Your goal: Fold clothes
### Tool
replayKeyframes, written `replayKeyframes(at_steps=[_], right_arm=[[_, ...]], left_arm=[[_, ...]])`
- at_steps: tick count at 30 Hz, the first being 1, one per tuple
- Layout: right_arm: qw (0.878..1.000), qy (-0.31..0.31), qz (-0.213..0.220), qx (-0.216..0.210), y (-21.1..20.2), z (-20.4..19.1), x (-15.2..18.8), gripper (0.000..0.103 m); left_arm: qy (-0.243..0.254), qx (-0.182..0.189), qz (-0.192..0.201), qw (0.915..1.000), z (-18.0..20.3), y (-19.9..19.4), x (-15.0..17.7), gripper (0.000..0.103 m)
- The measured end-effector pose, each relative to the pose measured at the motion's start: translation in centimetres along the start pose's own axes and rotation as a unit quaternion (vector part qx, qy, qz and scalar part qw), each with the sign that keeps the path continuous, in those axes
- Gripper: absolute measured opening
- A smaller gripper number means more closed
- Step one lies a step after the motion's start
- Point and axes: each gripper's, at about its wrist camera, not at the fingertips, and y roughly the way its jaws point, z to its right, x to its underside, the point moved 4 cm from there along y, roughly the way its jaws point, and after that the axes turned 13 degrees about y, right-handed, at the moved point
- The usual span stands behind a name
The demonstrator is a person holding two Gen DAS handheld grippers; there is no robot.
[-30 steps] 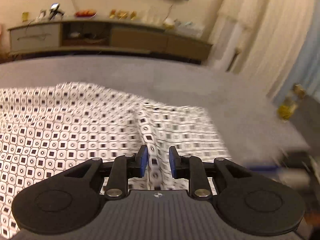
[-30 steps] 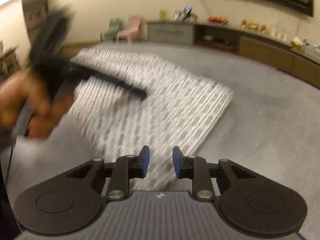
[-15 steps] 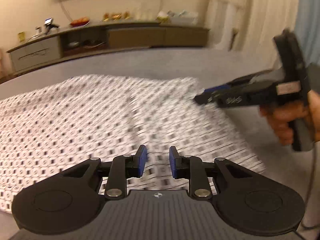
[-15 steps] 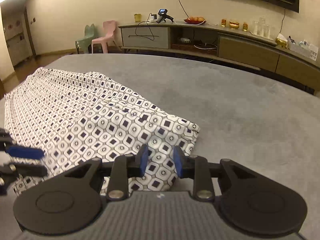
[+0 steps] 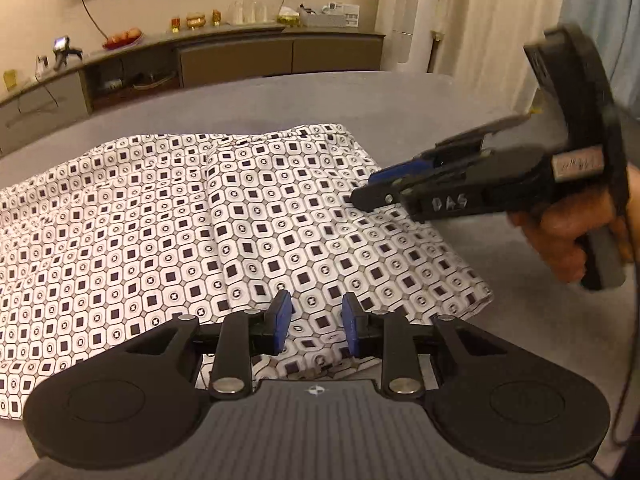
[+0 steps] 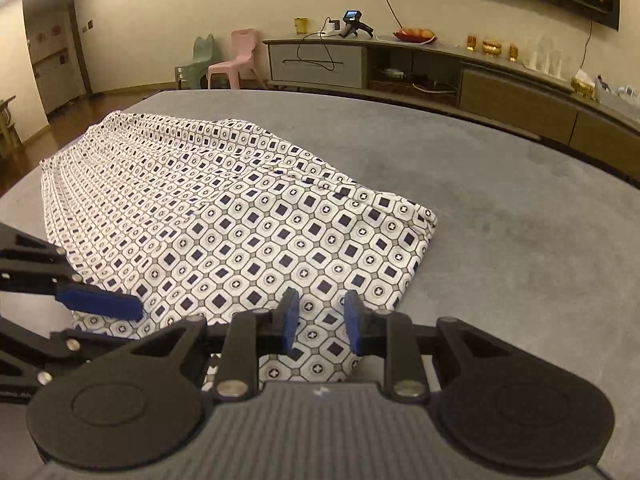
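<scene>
A white garment (image 5: 240, 220) printed with dark squares lies spread on the grey table (image 5: 400, 120), with a fold ridge running down its middle. My left gripper (image 5: 316, 320) hangs open just over its near edge, with only cloth showing through the gap. My right gripper (image 5: 372, 188), held in a hand (image 5: 568, 240), hovers over the garment's right side. In the right wrist view, the right gripper (image 6: 320, 318) stands open above the garment's (image 6: 240, 220) near corner. The left gripper (image 6: 104, 324) reaches in from the left beside it, open.
Bare grey table (image 6: 520, 240) stretches to the right of and behind the garment. A long sideboard (image 6: 400, 64) with small items runs along the far wall. A pink chair (image 6: 236, 56) and a green chair (image 6: 196, 60) stand left of it. Curtains (image 5: 480, 20) hang at the right.
Both views have swung and steadied from blur. The right gripper has come in over the garment's right side, and both grippers now sit low over its near end. The jaws stay open.
</scene>
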Motion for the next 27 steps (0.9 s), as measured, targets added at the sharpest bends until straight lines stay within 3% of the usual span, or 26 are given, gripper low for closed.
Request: replayKeyframes(at_steps=[5,8,12,16,27], right_arm=[[1.0,0.002,-0.001,0.005,-0.3,0.2,-0.1,0.025],[1.0,-0.002,0.0,0.007,-0.2,0.0,-0.1,0.025],[1.0,-0.005,0.002,0.006,-0.2,0.2,0.0,0.025],[1.0,-0.005,0.001,-0.001,-0.5,0.5,0.3,0.025],[1.0,-0.013,-0.01,-0.004,-1.9,0.8,1.7,0.026]], left_arm=[[0.014,-0.024,0.023,0.9994,-2.2,0.2,-6.2,0.03],[0.015,-0.023,-0.01,0.9996,-3.8,4.0,-8.8,0.03],[0.006,-0.05,-0.071,0.9962,-5.6,9.7,-9.0,0.031],[-0.034,-0.047,-0.066,0.9961,-6.6,10.3,-9.1,0.032],[-0.016,-0.064,-0.091,0.9936,-6.0,10.4,-10.1,0.033]])
